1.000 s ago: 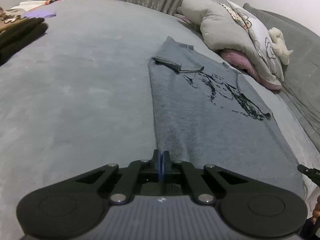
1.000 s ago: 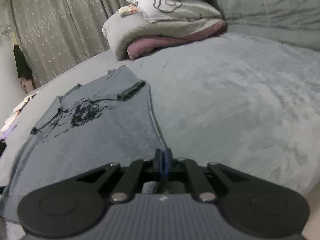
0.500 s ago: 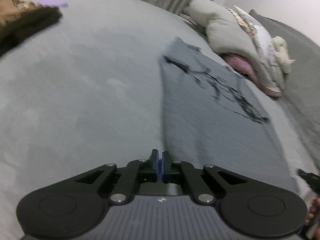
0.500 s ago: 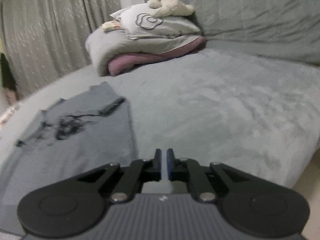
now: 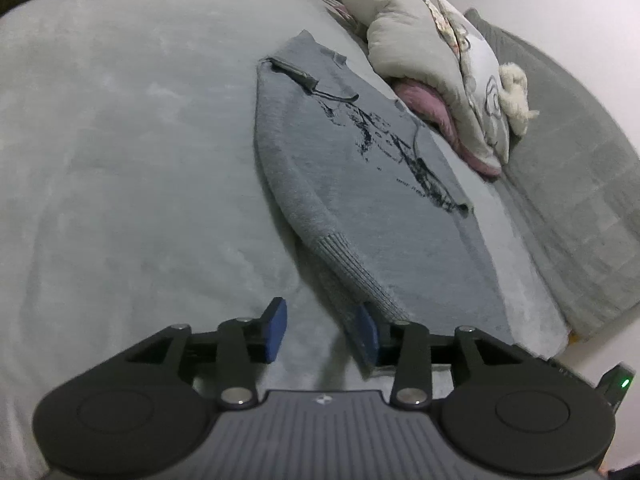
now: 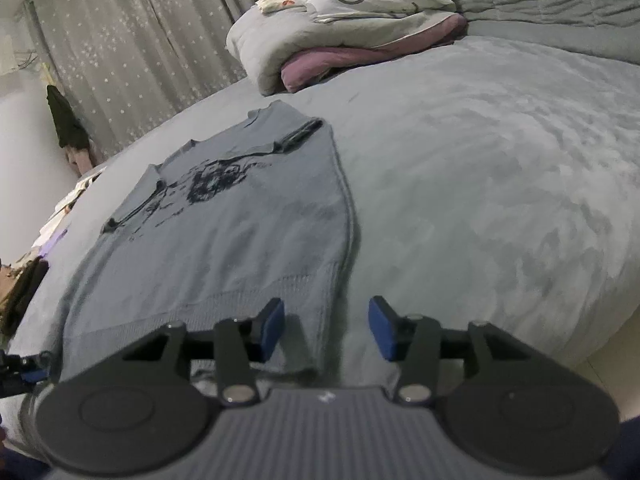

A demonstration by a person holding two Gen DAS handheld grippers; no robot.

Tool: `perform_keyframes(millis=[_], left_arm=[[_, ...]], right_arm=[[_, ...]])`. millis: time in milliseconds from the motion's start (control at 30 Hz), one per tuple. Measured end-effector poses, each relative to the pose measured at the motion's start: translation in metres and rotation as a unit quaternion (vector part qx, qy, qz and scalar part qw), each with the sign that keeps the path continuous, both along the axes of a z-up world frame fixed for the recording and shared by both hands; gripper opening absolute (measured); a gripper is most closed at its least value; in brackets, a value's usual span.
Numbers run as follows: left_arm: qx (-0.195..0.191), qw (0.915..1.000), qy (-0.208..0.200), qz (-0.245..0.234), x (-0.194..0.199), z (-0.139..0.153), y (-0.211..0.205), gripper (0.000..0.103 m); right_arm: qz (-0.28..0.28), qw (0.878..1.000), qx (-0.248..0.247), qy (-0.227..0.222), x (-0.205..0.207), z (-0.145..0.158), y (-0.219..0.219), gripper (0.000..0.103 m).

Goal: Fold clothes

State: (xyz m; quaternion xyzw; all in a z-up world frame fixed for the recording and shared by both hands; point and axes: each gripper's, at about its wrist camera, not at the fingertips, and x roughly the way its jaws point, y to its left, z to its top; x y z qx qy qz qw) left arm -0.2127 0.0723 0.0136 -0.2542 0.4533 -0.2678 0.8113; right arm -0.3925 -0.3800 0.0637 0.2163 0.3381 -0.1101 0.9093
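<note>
A grey sweater (image 5: 372, 184) with a black print lies flat on the bed (image 5: 120, 160), sleeves folded in, ribbed hem toward the cameras. The left tongs (image 5: 322, 330) gape wide at the hem's left corner, gripping nothing; the fabric there looks slightly lifted, though blur makes that uncertain. The right tongs (image 6: 326, 328) are equally wide apart over the right hem corner, empty. Pillows (image 6: 352, 12) are stacked beyond the collar.

no legible txt, sweater (image 5: 372, 184) print unreadable
</note>
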Motion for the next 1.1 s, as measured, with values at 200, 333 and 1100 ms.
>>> perform_keyframes(millis=[200, 333, 1100], left_arm=[[-0.03, 0.9995, -0.003, 0.01, -0.001, 0.001, 0.001, 0.052], [-0.054, 0.9984, -0.009, 0.013, -0.001, 0.002, -0.001, 0.065], [-0.041, 0.9946, -0.094, -0.011, -0.015, 0.027, -0.013, 0.004]], right_arm=[[0.005, 1.0, 0.016, -0.005, 0.001, -0.004, 0.004, 0.046], [0.008, 1.0, 0.026, -0.009, 0.001, -0.007, 0.006, 0.046], [-0.015, 0.995, 0.021, -0.101, -0.039, 0.025, 0.005, 0.005]])
